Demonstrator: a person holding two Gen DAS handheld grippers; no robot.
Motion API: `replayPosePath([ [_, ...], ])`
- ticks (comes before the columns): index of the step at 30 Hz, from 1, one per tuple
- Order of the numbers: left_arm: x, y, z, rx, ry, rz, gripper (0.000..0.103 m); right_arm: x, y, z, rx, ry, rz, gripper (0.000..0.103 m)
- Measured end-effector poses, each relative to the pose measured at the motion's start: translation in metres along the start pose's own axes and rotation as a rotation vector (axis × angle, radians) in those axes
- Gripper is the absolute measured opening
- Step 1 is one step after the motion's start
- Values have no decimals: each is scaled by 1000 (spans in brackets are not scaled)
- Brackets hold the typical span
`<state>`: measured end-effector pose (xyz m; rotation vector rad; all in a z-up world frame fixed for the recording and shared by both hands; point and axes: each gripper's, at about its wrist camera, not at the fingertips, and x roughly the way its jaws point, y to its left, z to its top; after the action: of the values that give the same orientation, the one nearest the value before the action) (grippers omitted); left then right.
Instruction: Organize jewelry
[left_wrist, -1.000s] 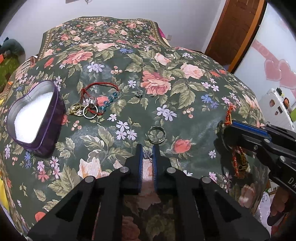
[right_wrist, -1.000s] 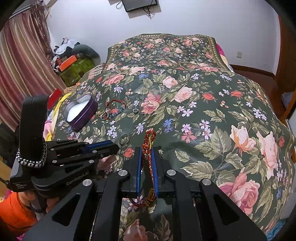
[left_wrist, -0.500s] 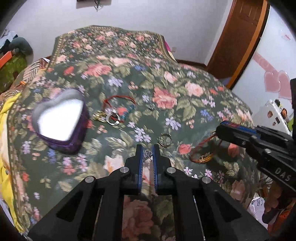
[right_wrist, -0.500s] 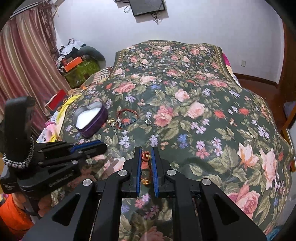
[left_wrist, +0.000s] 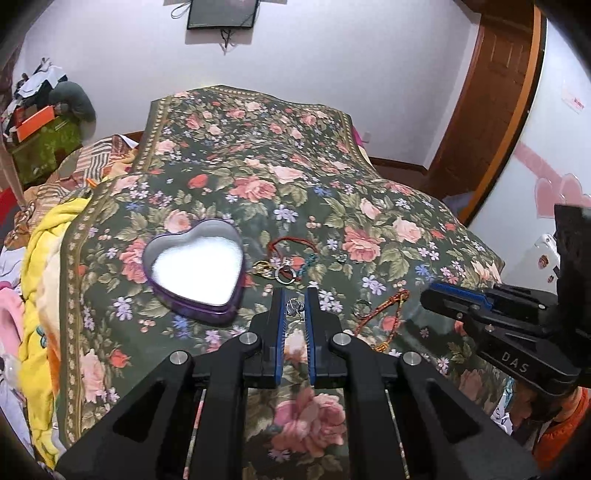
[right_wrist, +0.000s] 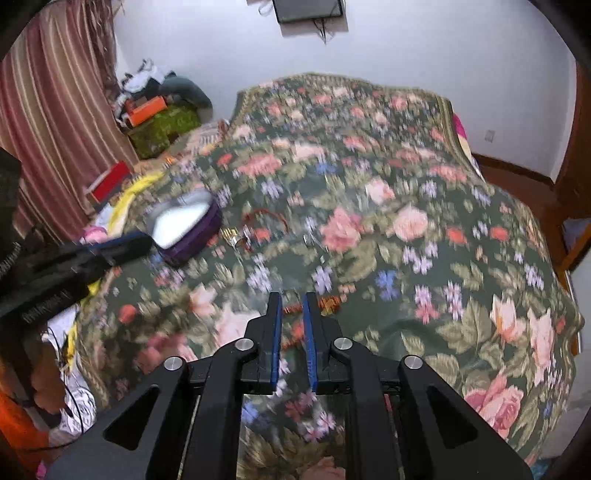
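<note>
My left gripper is shut on a small silver charm and holds it above the bedspread, just right of the purple heart-shaped tin with a white lining. My right gripper is nearly closed and looks empty; it shows at the right of the left wrist view. The red-and-gold braided bracelet lies on the bedspread below its tips; it is blurred in the right wrist view. A red cord bracelet, gold and silver rings and teal beads lie beside the tin.
A floral bedspread covers the bed. A silver ring lies by the braided bracelet. Yellow and pink blankets hang at the left edge. Clutter is piled at the far left. A wooden door stands at the right.
Both grippers lifted and pulled back. The left rose with the silver charm, toward the tin. The right let go of the braided bracelet, which now lies on the bedspread.
</note>
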<state>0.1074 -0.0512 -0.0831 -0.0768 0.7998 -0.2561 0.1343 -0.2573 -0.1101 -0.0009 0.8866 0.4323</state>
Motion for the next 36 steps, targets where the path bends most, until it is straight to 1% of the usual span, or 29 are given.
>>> replayPosePath([
  [1, -1, 2, -1, -4, -1, 3, 9, 5, -2, -3, 4, 25, -10, 30],
  [2, -1, 4, -2, -6, 0, 3, 9, 7, -3, -5, 3, 37, -21, 35],
  [4, -1, 7, -4, -15, 2, 2, 9, 10, -4, -9, -4, 50, -33, 36],
  [7, 2, 9, -7, -20, 9, 2, 9, 19, -5, -11, -3, 88, -17, 37],
  [9, 4, 10, -8, -22, 15, 1, 9, 26, -3, -13, 2, 118, 1, 41],
  [11, 5, 11, -8, -23, 17, 2, 9, 30, -1, -15, 5, 131, 27, 52],
  [13, 6, 12, -8, -24, 18, 4, 9, 34, 5, -17, -5, 133, 39, 57],
  [17, 9, 16, -9, -35, 24, 3, 9, 41, 15, -19, -47, 140, 22, 59],
  [22, 13, 24, -11, -59, 34, 3, 9, 55, 23, -22, -97, 136, -32, 59],
  [24, 14, 26, -11, -64, 37, 2, 9, 56, 25, -22, -113, 131, -47, 56],
  [26, 14, 26, -11, -66, 38, 3, 9, 54, 24, -24, -113, 121, -61, 38],
  [27, 13, 26, -12, -64, 37, 4, 9, 53, 21, -25, -103, 117, -62, 34],
  [28, 13, 26, -12, -64, 37, 4, 9, 53, 19, -25, -90, 113, -66, 25],
  [29, 13, 26, -13, -63, 37, 4, 9, 52, 15, -25, -77, 109, -71, 21],
  [31, 12, 26, -13, -65, 35, 4, 9, 51, 11, -24, -58, 105, -66, 16],
  [34, 8, 24, -13, -66, 29, 3, 9, 48, 10, -23, -44, 97, -71, 12],
  [36, 4, 23, -12, -64, 22, 6, 9, 44, 10, -22, -25, 91, -55, 6],
])
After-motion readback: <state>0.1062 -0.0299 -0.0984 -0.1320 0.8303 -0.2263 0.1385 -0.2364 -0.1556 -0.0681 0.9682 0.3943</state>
